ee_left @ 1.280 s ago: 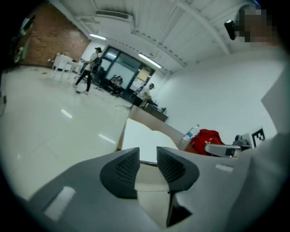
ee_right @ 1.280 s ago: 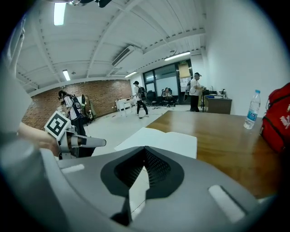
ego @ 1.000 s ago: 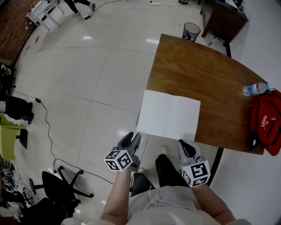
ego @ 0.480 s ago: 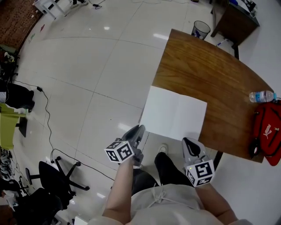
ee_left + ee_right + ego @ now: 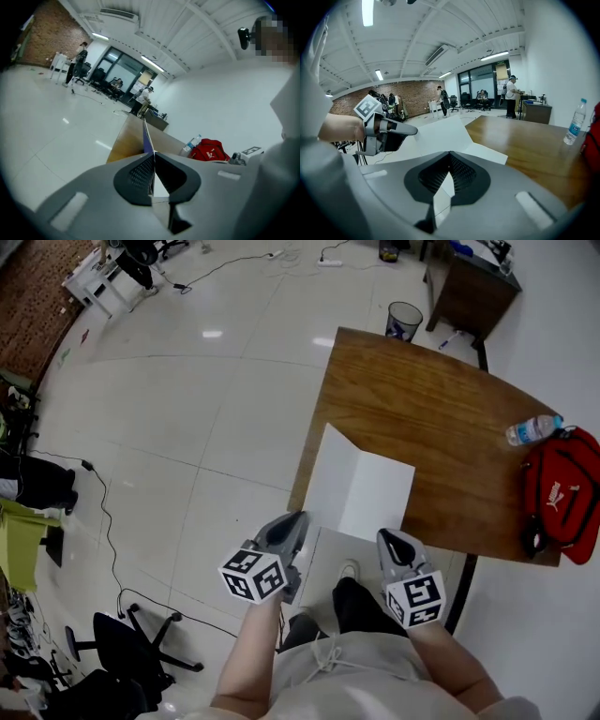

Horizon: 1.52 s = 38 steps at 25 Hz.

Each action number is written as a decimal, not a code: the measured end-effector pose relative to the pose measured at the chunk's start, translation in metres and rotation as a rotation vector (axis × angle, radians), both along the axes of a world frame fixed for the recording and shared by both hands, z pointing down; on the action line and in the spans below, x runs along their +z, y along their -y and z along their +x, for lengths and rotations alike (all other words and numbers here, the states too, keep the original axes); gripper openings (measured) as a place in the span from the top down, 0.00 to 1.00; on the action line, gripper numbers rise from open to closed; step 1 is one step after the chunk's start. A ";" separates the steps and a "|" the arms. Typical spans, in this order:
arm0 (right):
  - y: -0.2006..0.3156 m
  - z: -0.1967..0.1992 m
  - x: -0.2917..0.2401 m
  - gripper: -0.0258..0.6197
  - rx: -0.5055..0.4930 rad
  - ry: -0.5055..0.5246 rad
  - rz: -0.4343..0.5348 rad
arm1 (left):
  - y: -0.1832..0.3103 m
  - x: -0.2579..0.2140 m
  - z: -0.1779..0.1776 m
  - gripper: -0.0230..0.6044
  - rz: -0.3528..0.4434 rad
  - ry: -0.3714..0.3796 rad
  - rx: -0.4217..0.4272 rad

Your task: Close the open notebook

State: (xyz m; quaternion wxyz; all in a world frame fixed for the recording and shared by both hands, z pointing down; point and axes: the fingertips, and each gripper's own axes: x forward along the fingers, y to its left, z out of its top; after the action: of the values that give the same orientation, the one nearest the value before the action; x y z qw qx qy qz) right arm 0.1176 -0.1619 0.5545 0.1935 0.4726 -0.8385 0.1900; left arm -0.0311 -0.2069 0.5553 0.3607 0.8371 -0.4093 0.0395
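The white notebook lies at the near edge of the brown table [image 5: 422, 418]. Its right page [image 5: 377, 501] is flat. Its left page [image 5: 328, 474] stands raised, hinged at the fold. My left gripper [image 5: 292, 521] has that page's near corner between its closing jaws, and the pads press on it. In the left gripper view [image 5: 151, 161] the page [image 5: 146, 138] runs edge-on away from the jaws. My right gripper [image 5: 389, 538] is shut at the right page's near edge. The right gripper view [image 5: 450, 157] shows the raised page [image 5: 440, 133] and the flat page [image 5: 487, 153].
A water bottle [image 5: 530, 430] and a red bag [image 5: 562, 493] lie at the table's right end. A waste bin [image 5: 404, 317] stands on the floor beyond the table. An office chair [image 5: 122, 648] is at lower left. The person's legs are below the grippers.
The notebook lay flat a second ago. My left gripper has closed on the left page's corner and risen, so that page now stands up. The right gripper has stayed put.
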 end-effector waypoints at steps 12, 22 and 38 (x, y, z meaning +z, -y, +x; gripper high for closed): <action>-0.029 0.081 -0.015 0.95 0.273 0.012 0.035 | -0.029 -0.013 0.123 0.91 0.033 0.030 0.298; -0.066 0.126 0.026 0.95 0.386 -0.005 -0.057 | -0.057 0.062 0.202 0.87 -0.090 0.022 0.413; -0.090 0.106 -0.008 0.95 0.446 0.000 0.034 | -0.073 -0.026 0.162 0.69 0.253 0.072 0.415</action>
State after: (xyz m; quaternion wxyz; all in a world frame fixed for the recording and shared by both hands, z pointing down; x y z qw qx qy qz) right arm 0.2231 -0.0719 0.5463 0.1385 0.6495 -0.7163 0.2140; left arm 0.1312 -0.1341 0.5294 0.2223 0.9399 -0.2429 0.0907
